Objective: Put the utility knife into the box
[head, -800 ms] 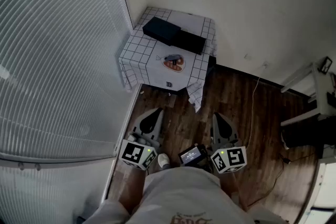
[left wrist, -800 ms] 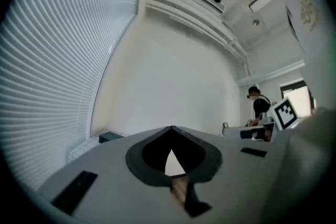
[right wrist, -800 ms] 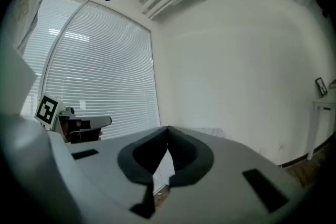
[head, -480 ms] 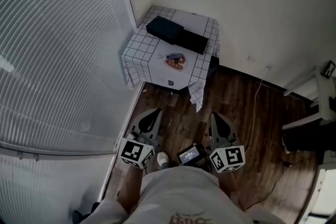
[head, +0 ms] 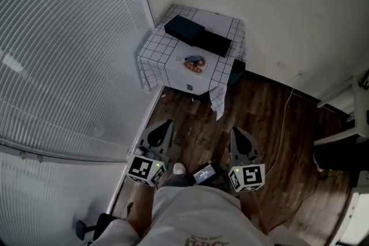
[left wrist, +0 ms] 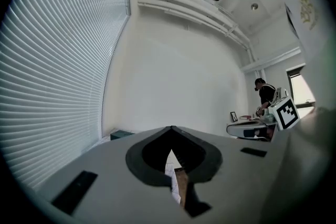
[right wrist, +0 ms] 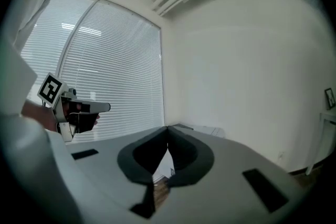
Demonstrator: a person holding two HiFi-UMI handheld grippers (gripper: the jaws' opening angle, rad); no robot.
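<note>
Ahead, box (head: 183, 29) on checked table (head: 158, 53), blinds (head: 69, 37)

White walls (head: 277, 3) meet in a corner, and slatted blinds (head: 63, 49) cover the whole left side, letting in soft, even daylight. The floor (head: 271, 124) is dark wood planks. A small table (head: 157, 50) under a white checked cloth is pushed into the corner, up against the blinds. White furniture (head: 360, 106) shows at the right edge. In the left gripper view, white rails (left wrist: 184, 8) run along the top of the wall, and a desk (left wrist: 247, 128) stands near a far window (left wrist: 296, 84).
</note>
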